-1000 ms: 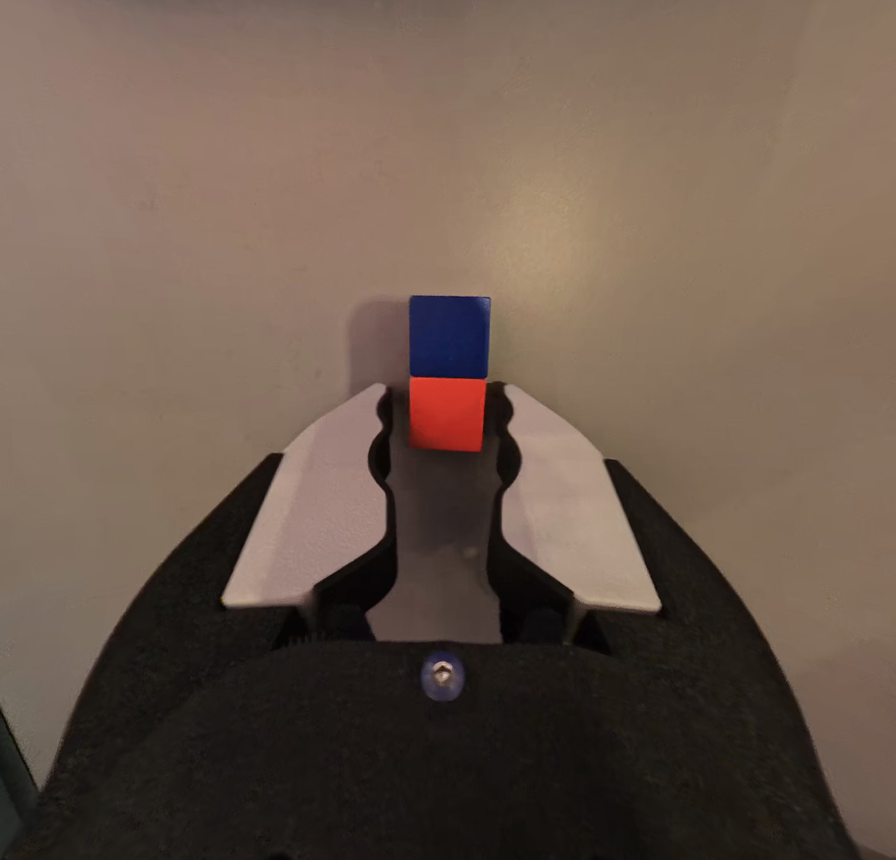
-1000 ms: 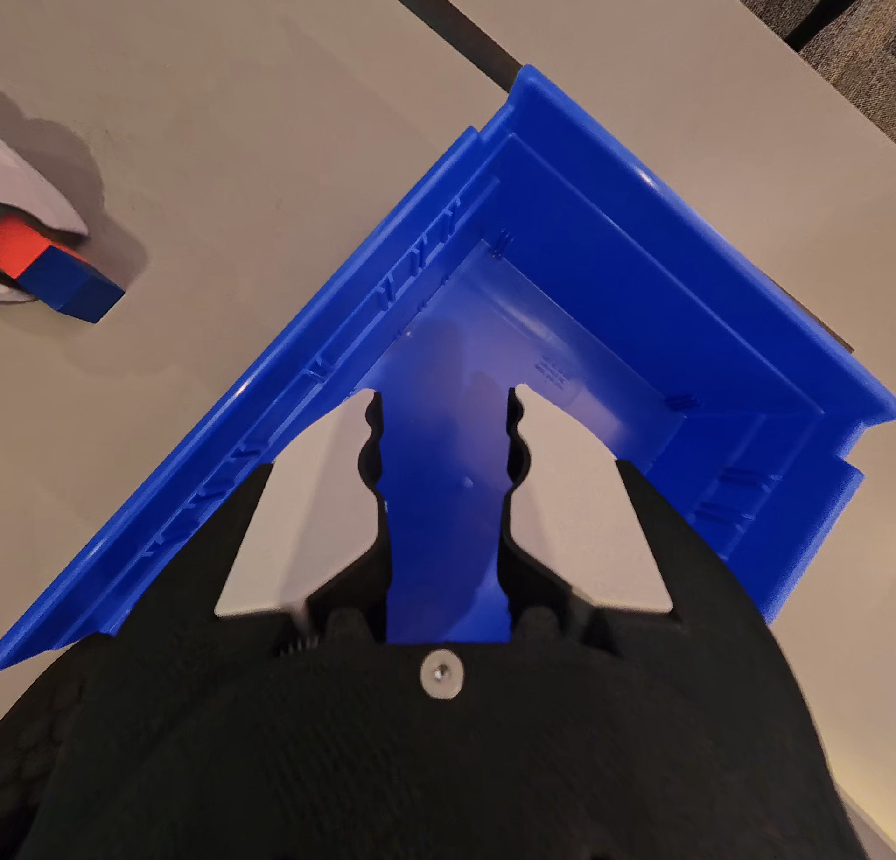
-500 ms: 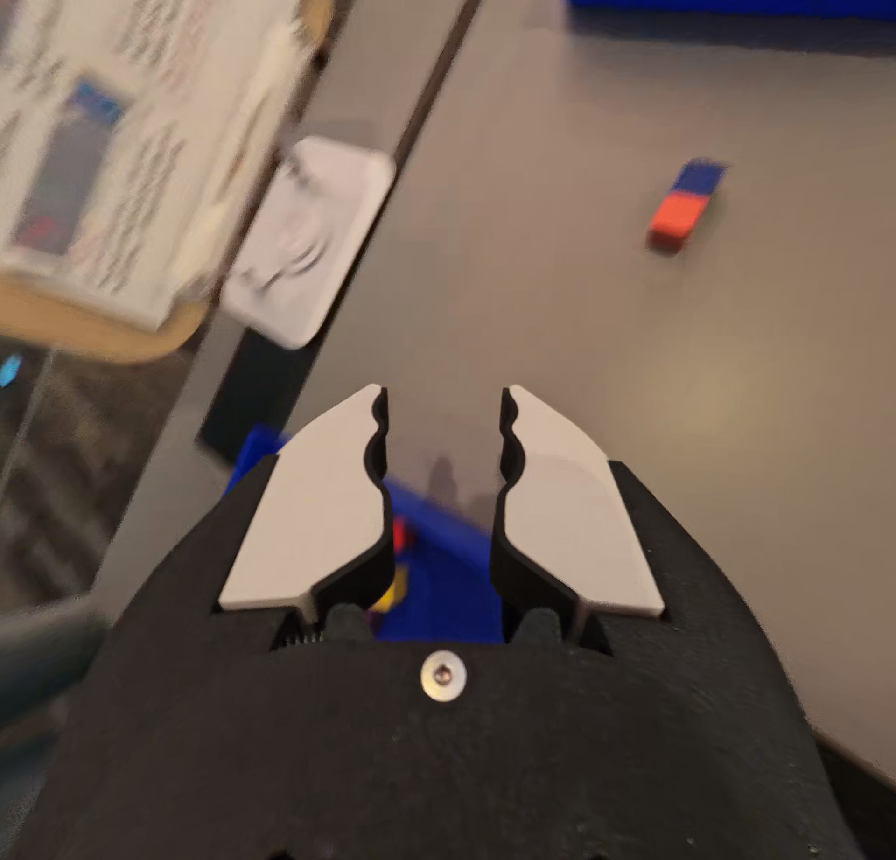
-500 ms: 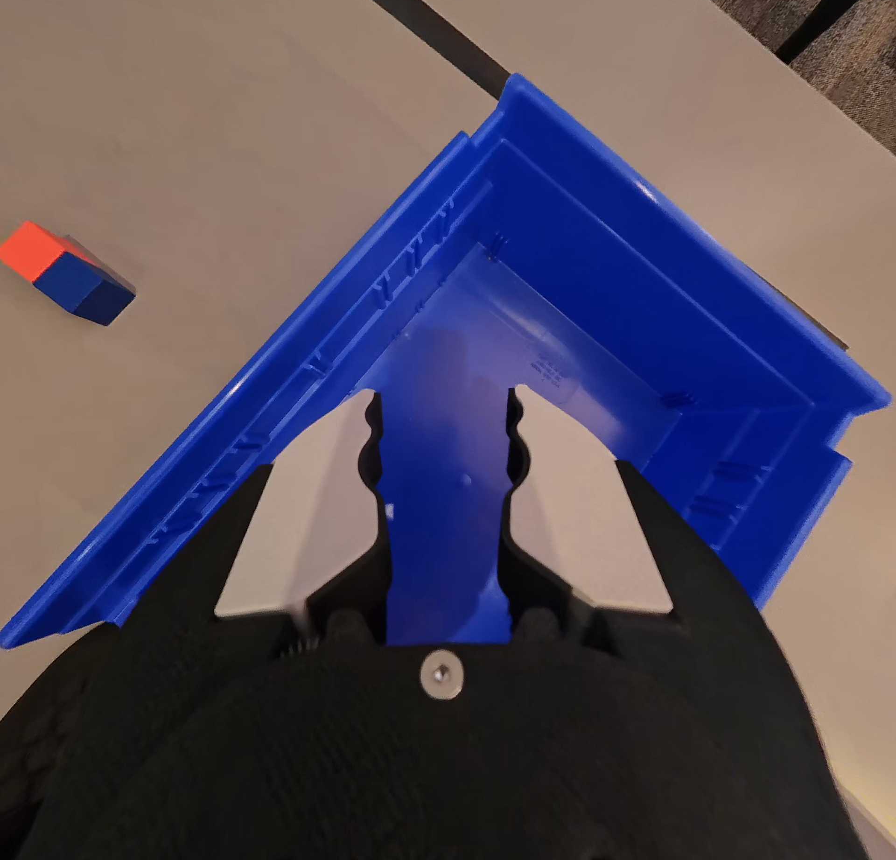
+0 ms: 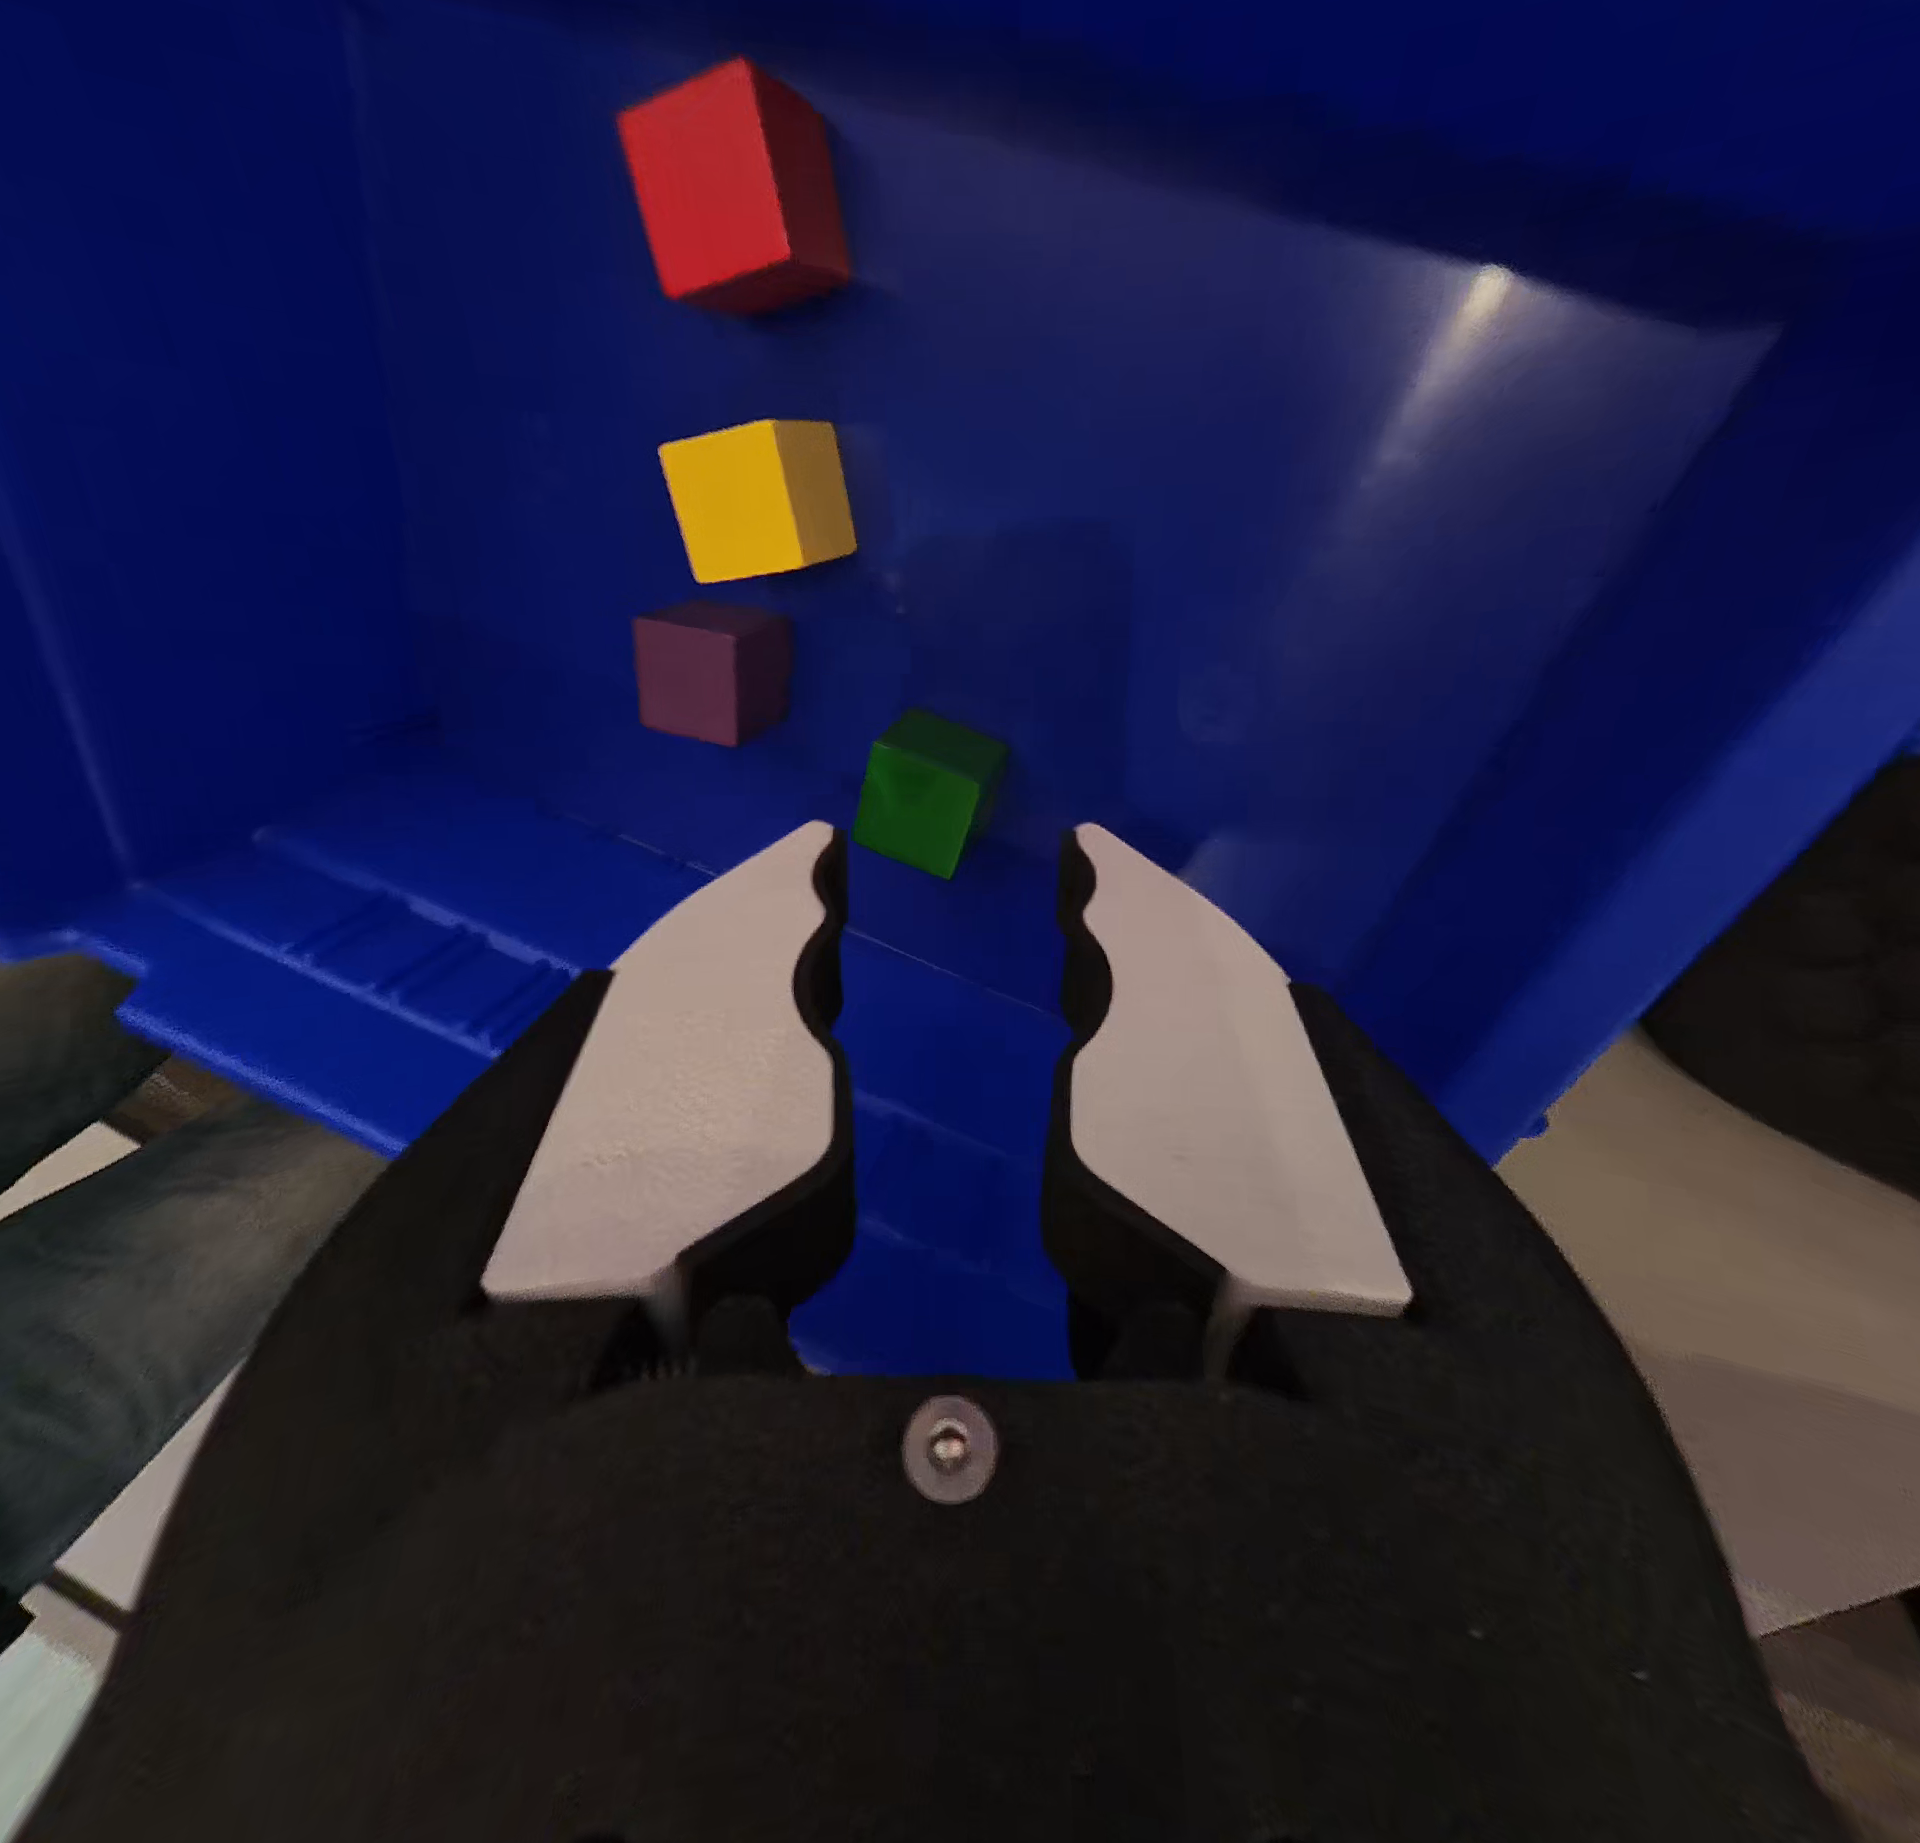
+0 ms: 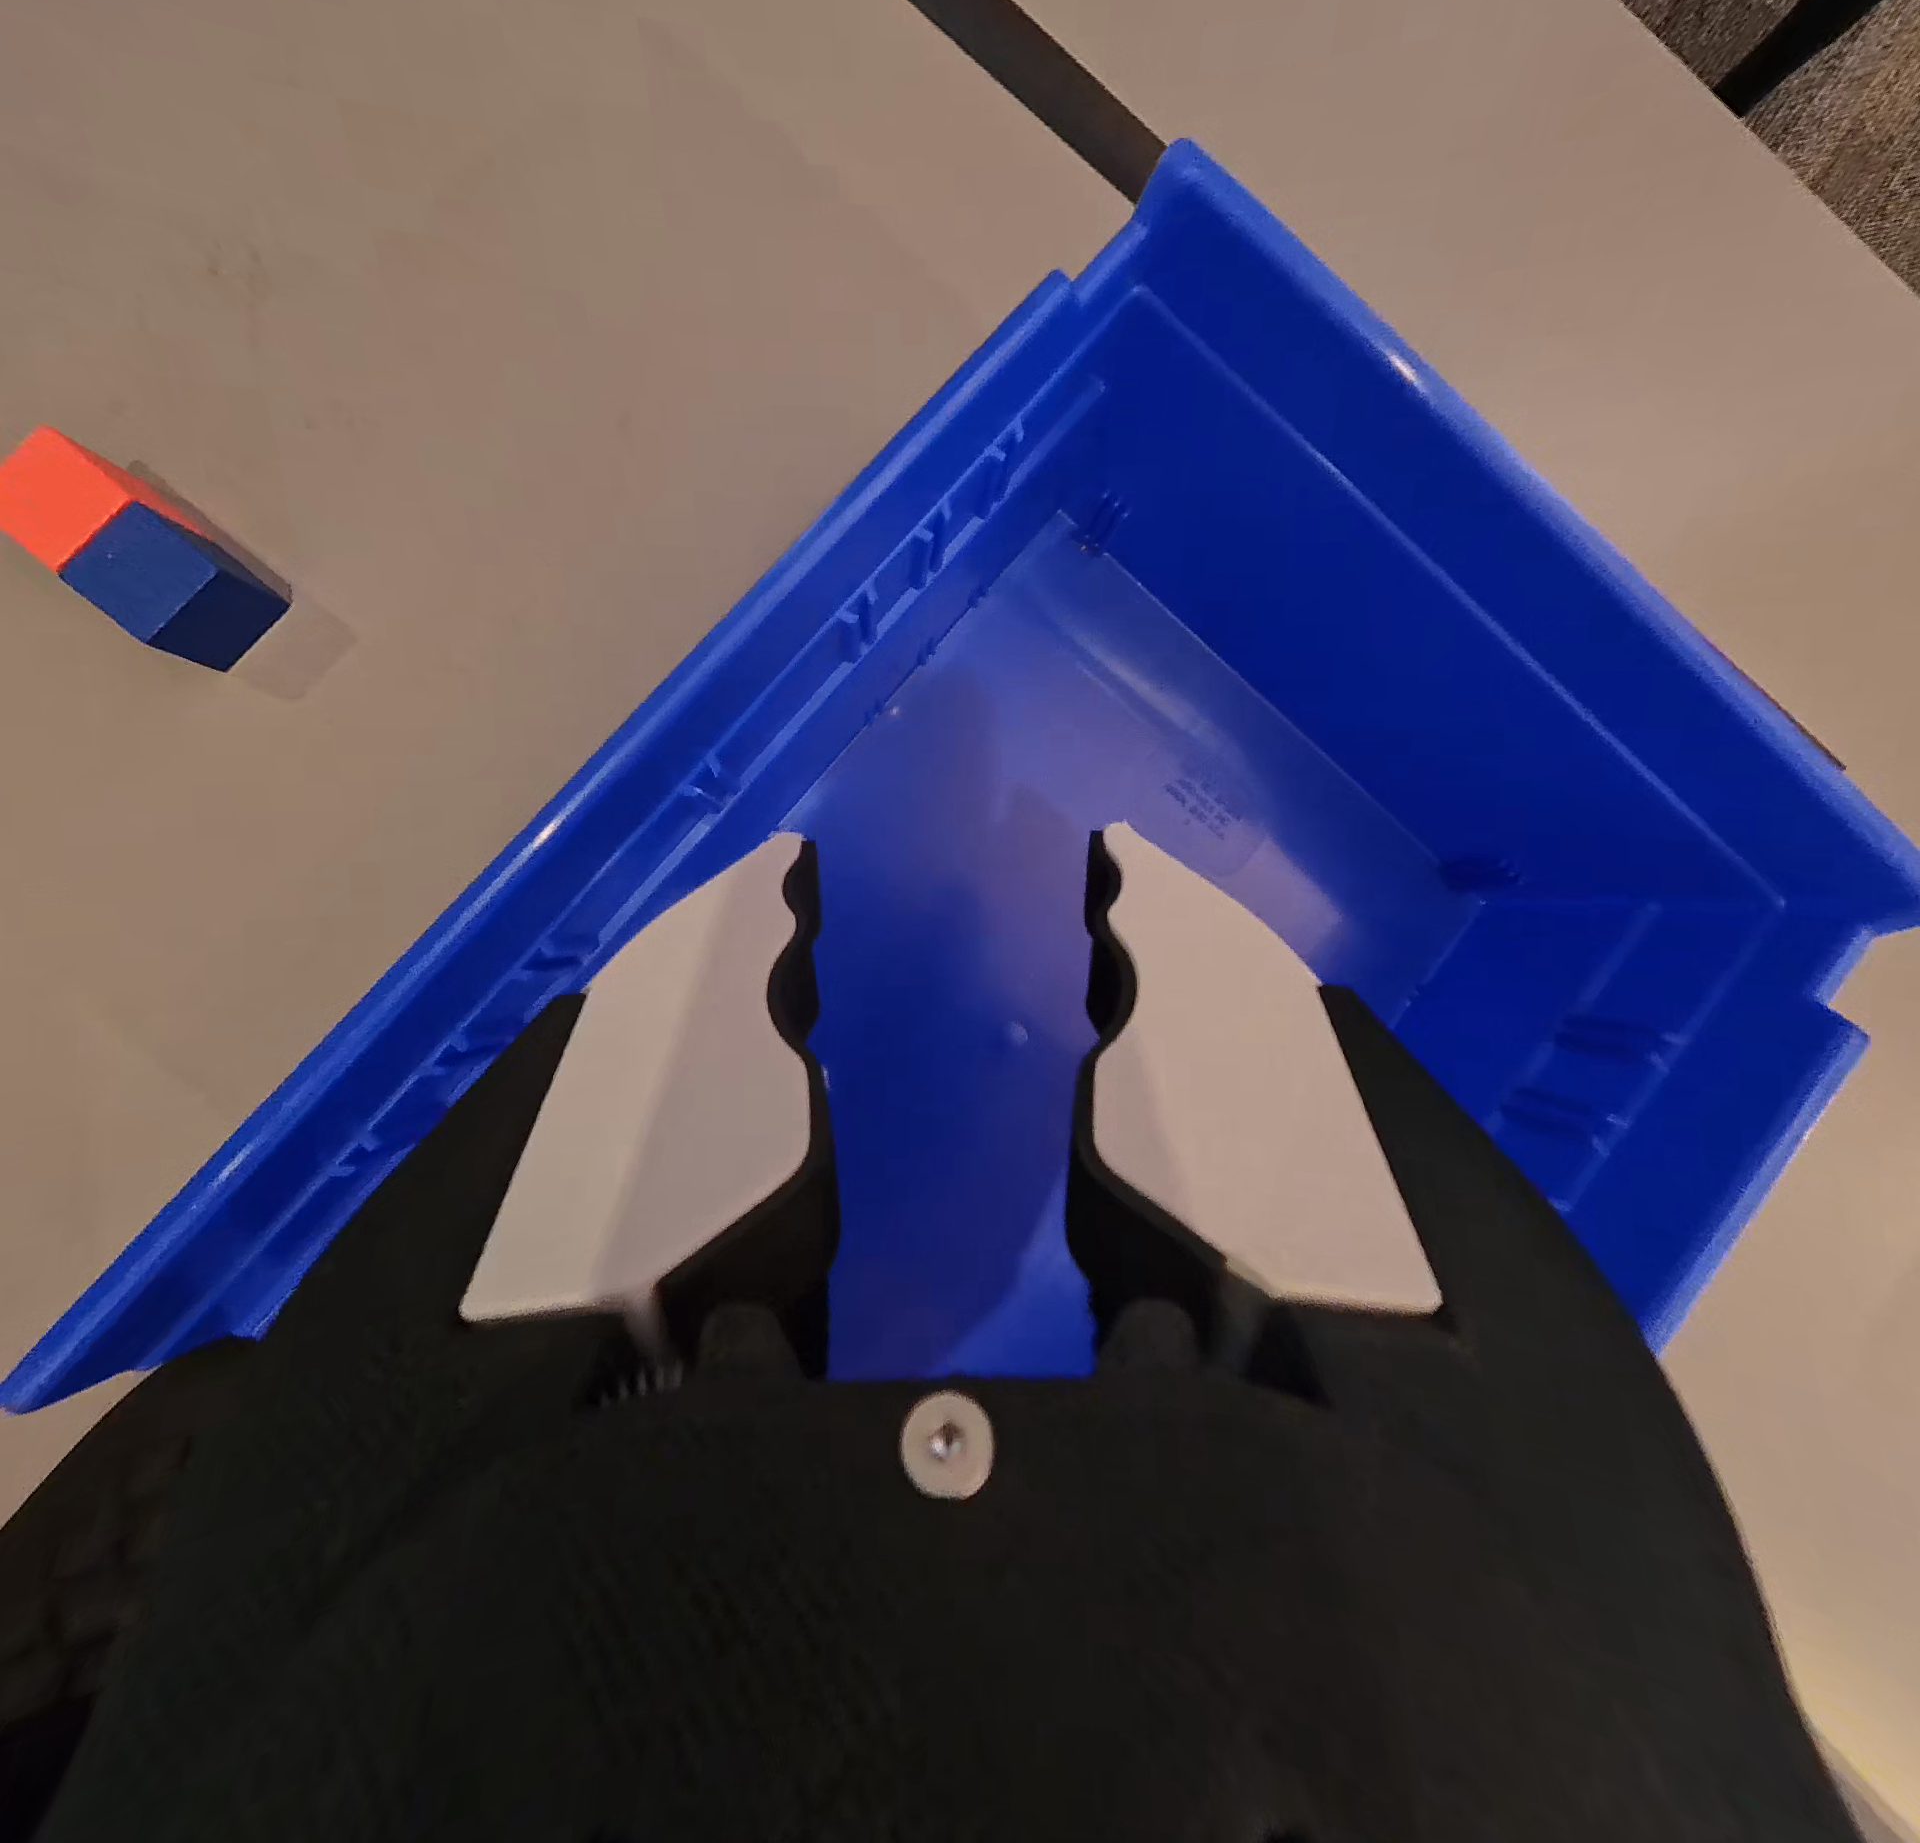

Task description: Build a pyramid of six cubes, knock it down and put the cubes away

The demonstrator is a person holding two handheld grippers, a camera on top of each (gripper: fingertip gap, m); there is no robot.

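Over a blue bin the left gripper now hovers, swung off the orange-blue pair (both jaws open, empty); green cube nearest, four cubes unfetched

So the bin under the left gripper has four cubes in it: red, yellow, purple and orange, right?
Not quite: the fourth cube is green, not orange. The left wrist view shows it in the blue bin with the red cube, yellow cube and purple cube.
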